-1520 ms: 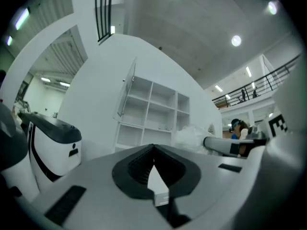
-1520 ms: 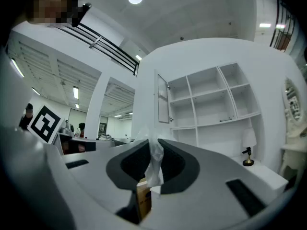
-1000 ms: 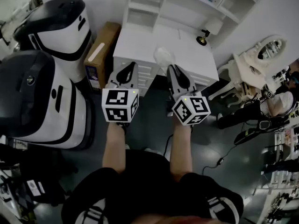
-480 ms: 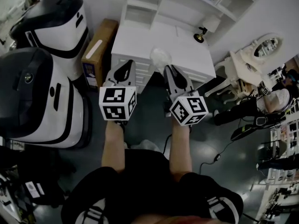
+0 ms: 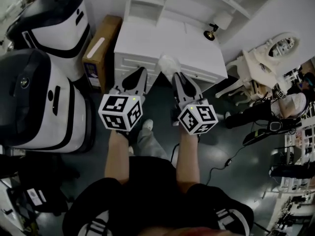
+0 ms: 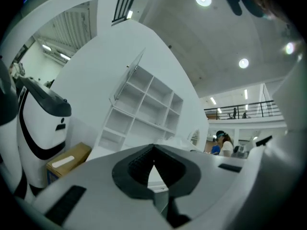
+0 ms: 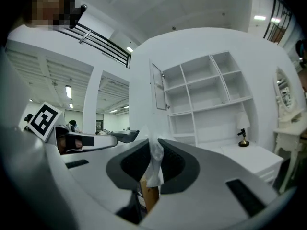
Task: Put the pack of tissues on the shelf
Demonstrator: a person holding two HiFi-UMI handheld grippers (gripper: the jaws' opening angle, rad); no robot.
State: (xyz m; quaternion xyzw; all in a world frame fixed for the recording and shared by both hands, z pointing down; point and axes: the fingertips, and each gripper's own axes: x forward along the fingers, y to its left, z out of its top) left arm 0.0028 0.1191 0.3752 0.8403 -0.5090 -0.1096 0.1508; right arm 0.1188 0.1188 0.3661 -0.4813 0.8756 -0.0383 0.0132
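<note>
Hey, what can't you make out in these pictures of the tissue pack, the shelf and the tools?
The pack of tissues: the right gripper view shows only a pinched white strip; the jaws of the right tool hide the rest.
The shelf: the head view's top edge cuts off its upper compartments.
The cardboard box: label too small to read, head view.

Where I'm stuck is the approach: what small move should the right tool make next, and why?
Probably move the right tool forward and up toward the shelf: it grips the tissue pack, which hangs over the near edge of the desk, short of the compartments.
</note>
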